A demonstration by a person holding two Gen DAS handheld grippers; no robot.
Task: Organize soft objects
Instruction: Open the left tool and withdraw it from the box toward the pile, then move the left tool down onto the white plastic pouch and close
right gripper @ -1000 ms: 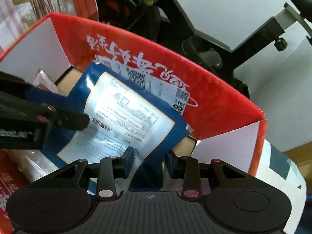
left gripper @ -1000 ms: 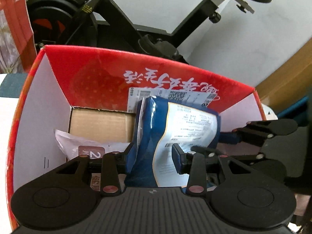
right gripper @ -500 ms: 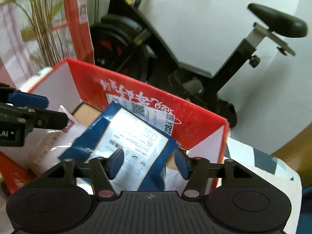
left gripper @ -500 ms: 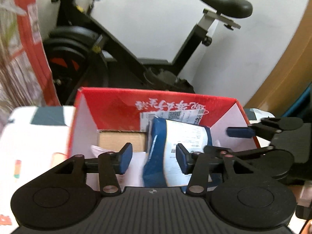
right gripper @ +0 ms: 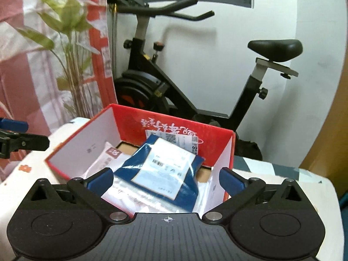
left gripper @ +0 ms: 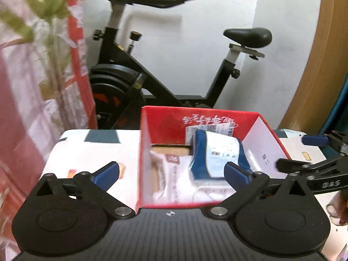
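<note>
red box (right gripper: 174, 128) with white inner flaps, blue-and-white packet (right gripper: 165, 174), black exercise bike (right gripper: 195, 100)

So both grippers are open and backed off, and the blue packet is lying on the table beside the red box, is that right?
Not quite. The blue packet lies inside the red box, on top of the white packets, not on the table; the right wrist view shows it. The left gripper and right gripper are indeed clear of it, jaws opening with nothing between them.

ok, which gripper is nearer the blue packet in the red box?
Right, probably. Right gripper, jaws opening, faces the blue packet centred, nothing gripped. Left gripper, jaws also opening, sits farther back, packet toward its right finger.
</note>
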